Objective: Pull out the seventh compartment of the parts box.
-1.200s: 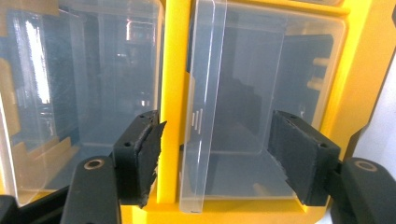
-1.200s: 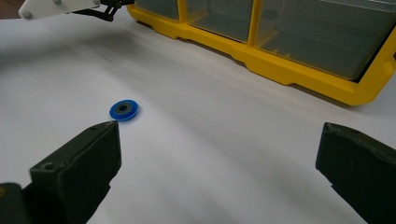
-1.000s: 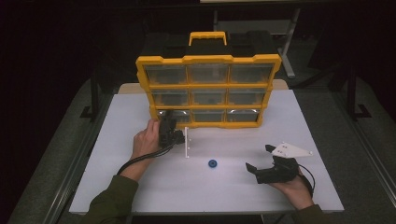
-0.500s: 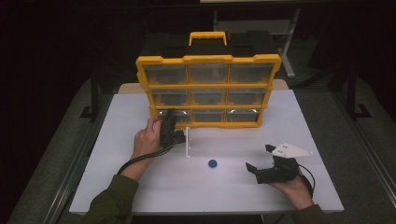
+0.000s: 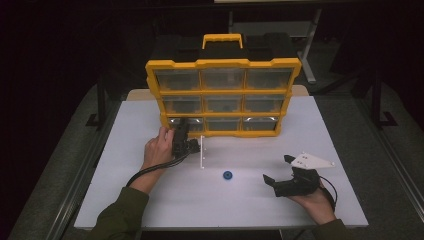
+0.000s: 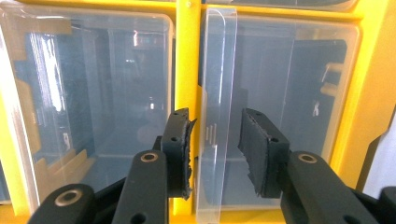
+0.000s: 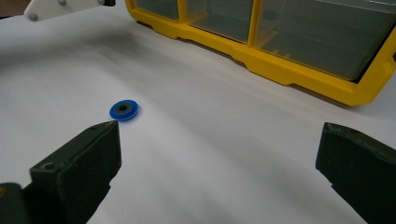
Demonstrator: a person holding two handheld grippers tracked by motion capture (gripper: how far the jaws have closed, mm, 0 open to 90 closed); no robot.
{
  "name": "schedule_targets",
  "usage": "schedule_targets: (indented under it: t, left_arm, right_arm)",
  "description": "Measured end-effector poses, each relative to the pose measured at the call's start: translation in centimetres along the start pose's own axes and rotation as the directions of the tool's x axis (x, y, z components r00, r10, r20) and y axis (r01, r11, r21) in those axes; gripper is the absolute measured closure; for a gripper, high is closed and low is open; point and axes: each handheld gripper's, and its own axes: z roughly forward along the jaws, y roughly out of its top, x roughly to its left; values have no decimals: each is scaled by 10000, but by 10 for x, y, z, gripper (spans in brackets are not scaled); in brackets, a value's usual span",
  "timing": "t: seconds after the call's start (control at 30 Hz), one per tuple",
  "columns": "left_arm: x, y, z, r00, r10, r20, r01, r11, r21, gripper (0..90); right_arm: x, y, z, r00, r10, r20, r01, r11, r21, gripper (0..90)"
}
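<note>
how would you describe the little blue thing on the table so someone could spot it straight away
Start at the yellow organizer standing upright at the back of the white table. In front of it, on bare tabletop between the two grippers, lies a small blue disc with a dark centre, the sole blue item there.

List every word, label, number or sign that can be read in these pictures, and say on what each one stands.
None can be read.
Organizer: no readable label on its yellow frame or clear drawers.
Blue disc: plain, with a dark centre.
Left gripper, right gripper: no marking that I can make out.
</note>
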Motion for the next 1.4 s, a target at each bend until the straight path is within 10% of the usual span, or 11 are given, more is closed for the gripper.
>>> schedule_targets:
  t: [1.4]
  left_arm:
    - [1,1,1,9999,123,-7,-123,9999,110,776]
  right_arm:
    - [0,0,0,10000,-18,-18,18,10000,17,0]
